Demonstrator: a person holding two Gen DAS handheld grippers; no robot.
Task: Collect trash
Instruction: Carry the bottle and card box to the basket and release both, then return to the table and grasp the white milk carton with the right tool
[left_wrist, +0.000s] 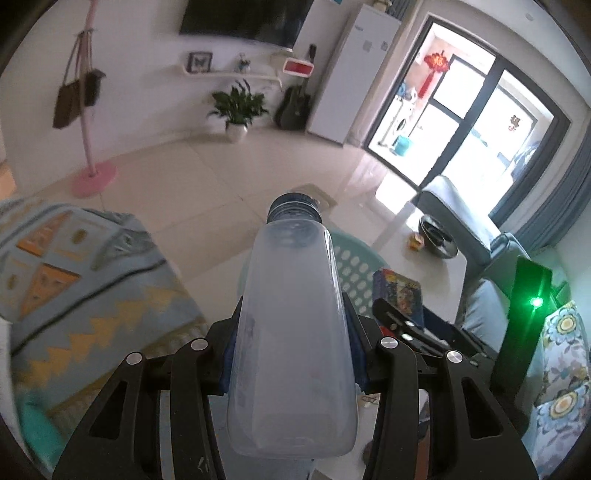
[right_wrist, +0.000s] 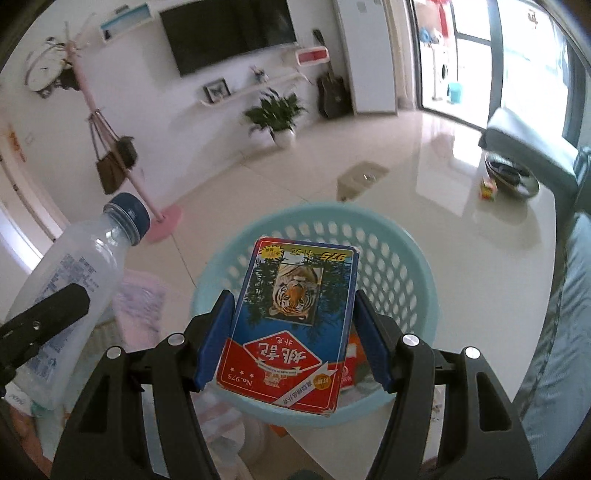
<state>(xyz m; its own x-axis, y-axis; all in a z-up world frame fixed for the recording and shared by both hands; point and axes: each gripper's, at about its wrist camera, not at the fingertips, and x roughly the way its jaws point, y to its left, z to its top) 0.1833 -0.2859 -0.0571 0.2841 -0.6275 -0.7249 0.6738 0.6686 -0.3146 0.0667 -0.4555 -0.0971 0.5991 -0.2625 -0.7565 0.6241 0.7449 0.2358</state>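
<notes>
My left gripper is shut on an empty clear plastic bottle with a dark blue cap, held up with the cap pointing away. The bottle also shows at the left of the right wrist view. My right gripper is shut on a blue and red card box with a tiger picture, held over a light blue perforated basket on the white table. The basket and the box show behind the bottle in the left wrist view. Something red lies in the basket, partly hidden.
The white table also carries a dark bowl and a small yellow box at its far end. A grey sofa runs along the right. A patterned rug lies left. A pink coat stand and potted plant stand by the far wall.
</notes>
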